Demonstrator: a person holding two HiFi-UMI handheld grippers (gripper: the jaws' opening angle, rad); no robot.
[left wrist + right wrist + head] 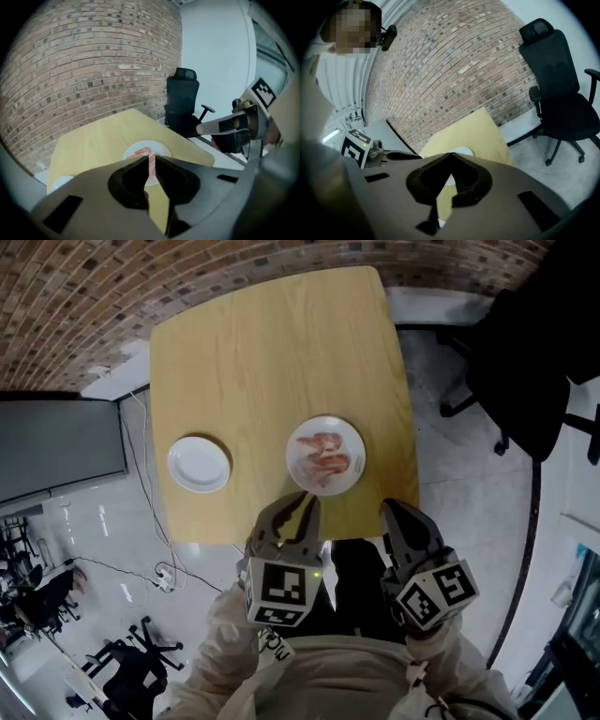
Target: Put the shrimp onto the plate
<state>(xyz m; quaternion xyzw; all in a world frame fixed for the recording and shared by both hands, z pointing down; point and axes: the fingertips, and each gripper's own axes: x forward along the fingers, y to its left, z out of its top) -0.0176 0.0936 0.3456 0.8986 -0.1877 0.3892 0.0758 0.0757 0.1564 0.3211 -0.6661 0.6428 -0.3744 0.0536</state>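
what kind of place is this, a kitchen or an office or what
Likely an office or lab room, not a kitchen: a wooden table by a brick wall, a black swivel office chair beside it, and cables on the glossy floor.
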